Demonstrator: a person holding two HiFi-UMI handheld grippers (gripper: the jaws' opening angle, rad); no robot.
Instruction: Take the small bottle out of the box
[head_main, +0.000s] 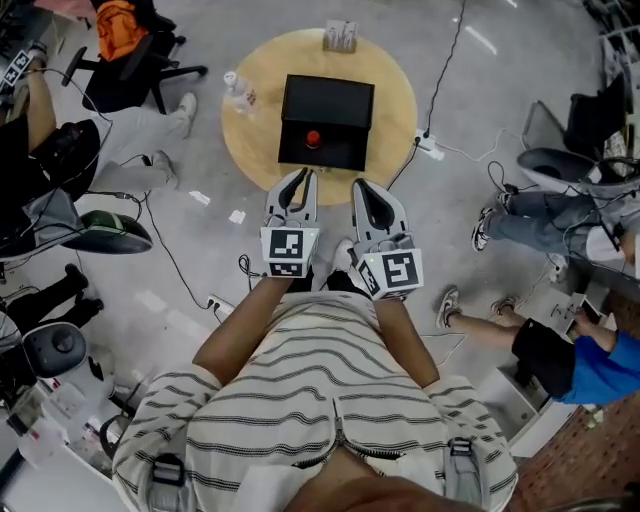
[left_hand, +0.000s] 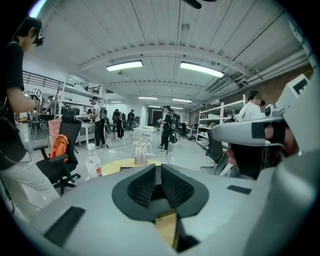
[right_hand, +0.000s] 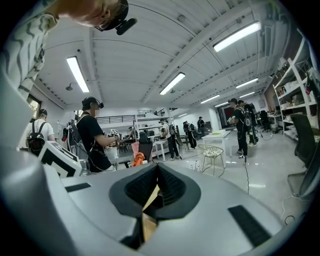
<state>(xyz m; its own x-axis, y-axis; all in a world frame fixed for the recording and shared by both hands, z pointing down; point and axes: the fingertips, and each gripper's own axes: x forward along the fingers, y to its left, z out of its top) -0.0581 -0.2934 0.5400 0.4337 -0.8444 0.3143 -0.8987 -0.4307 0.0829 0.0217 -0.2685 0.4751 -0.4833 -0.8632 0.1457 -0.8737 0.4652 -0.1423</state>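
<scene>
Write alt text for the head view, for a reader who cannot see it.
A person in a striped shirt holds the left gripper and right gripper, both shut, short of a round wooden table bearing a black box with a small red thing.

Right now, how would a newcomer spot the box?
Start at the round wooden table on the grey floor, top middle of the head view. The box sits at its centre, a small red thing on its near part. It is the only black item there; the clear bottle and pale rack at the table's edges are much smaller.
</scene>
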